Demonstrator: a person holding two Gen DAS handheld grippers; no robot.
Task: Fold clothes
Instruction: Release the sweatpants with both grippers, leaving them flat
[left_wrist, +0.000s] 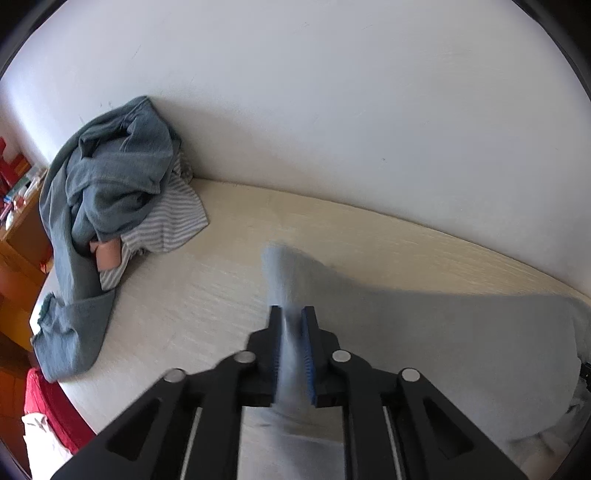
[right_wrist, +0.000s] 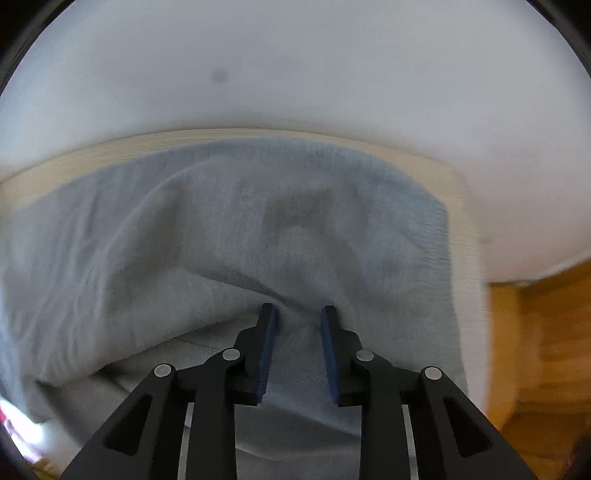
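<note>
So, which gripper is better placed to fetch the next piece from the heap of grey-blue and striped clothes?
Left, probably: the clothes heap shows only in its view, to its left. The left gripper must first release the light grey garment pinched between its pads. The right gripper stands open over that garment.

Pale grey garment (right_wrist: 229, 229), teal-grey clothes (left_wrist: 107, 184), grey-white striped top (left_wrist: 173, 221), cream table (left_wrist: 177, 306).

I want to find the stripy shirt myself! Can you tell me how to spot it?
Look at the pale table by the white wall, then at the clothes pile in its far left corner. The striped shirt lies at the bottom, under the crumpled teal garment. It is the only cloth with thin grey and white stripes.
</note>
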